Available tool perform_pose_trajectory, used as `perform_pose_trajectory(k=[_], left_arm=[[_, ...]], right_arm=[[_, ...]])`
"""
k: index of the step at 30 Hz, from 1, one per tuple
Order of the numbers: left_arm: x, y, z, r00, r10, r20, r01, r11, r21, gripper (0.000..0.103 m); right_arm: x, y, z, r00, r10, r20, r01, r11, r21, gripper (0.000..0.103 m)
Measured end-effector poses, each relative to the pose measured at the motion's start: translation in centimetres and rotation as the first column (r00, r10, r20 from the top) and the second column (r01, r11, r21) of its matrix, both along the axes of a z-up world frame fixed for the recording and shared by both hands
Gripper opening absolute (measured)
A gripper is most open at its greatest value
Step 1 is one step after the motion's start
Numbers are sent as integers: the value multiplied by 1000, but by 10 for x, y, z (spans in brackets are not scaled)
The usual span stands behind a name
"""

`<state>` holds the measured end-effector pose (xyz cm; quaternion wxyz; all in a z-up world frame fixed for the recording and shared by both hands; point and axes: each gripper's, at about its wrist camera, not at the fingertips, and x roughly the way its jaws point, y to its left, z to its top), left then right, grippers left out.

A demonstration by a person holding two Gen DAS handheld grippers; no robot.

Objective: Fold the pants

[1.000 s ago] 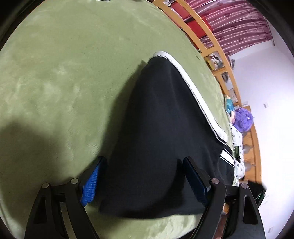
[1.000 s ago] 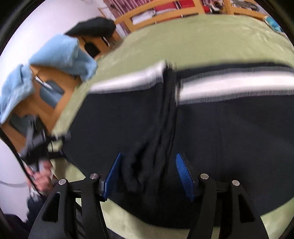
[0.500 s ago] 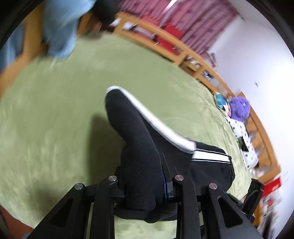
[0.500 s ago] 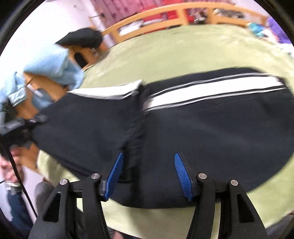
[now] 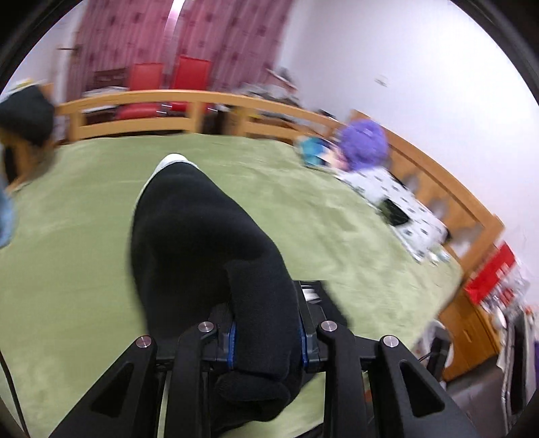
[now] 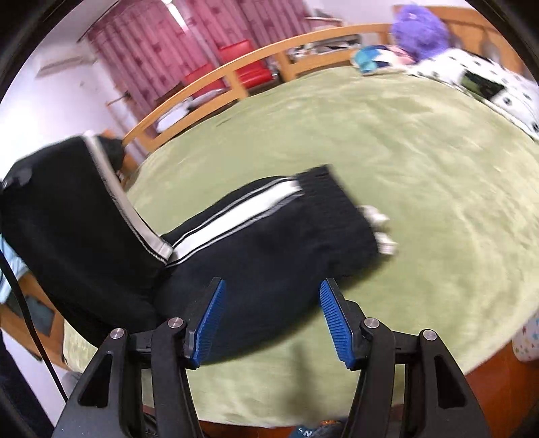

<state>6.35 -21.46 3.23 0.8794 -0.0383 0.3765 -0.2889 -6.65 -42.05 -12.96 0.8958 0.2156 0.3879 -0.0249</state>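
Ahead of right gripper [image 6: 269, 320]: green blanket [image 6: 387, 141] bare and open past the pants [image 6: 269, 236]. Raised pants leg blocks its left. Far ahead-right, patterned pillow [image 6: 498, 84], purple plush [image 6: 419, 28]; wooden rail [image 6: 235, 70] closes the far edge.

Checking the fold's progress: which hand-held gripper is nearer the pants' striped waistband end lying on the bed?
Right. The right hand-held gripper hangs open just above the pants near that waistband end. The left hand-held gripper clamps black fabric lifted further back.
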Motion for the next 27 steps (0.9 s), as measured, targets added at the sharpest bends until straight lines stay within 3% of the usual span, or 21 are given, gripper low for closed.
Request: perform_pose_trajectory(k=[3,4,7,11,15,18,20,21,23,24,27], left_arm=[[5,-61,-16,987,-154,-47,150,986,-71,45],[4,-67,-20,985,-162,-50,158,985,-73,52],[3,-74,-41,995,-102,-25,102,995,13,58],[13,-51,-79,992,-28,-119,34,998,47,58],[18,-12,-121,979,67,-191,-47,993,111,59],[15,23,-150,956,127,-263,-100,988,114,60],[10,42,-170,934,149,-325,-127,988,86,61],[8,46,-177,927,155,-341,-134,987,86,61],[-4,50,-199,910,171,-378,-138,984,114,61],[-10,51,-204,910,170,-377,-133,984,122,62],[-38,44,-221,924,129,-359,-84,987,139,70]], right_arm=[[-9,-27,-6,999,-43,-13,43,999,22,58],[-13,-36,-6,998,-56,-15,56,998,25,58],[-20,-55,-7,997,-71,-6,71,996,50,58],[-19,-71,-8,997,-66,35,62,994,89,62],[8,-74,-12,996,-31,84,16,984,175,63],[30,-77,-13,993,-34,115,6,971,238,65],[44,-77,-12,990,-31,137,-7,964,265,73],[54,-77,-15,992,-41,119,9,968,252,74],[71,-71,-23,999,-25,44,15,977,214,63],[72,-66,-26,999,3,33,-9,978,206,56],[64,-47,-45,995,71,-66,-67,995,69,54]])
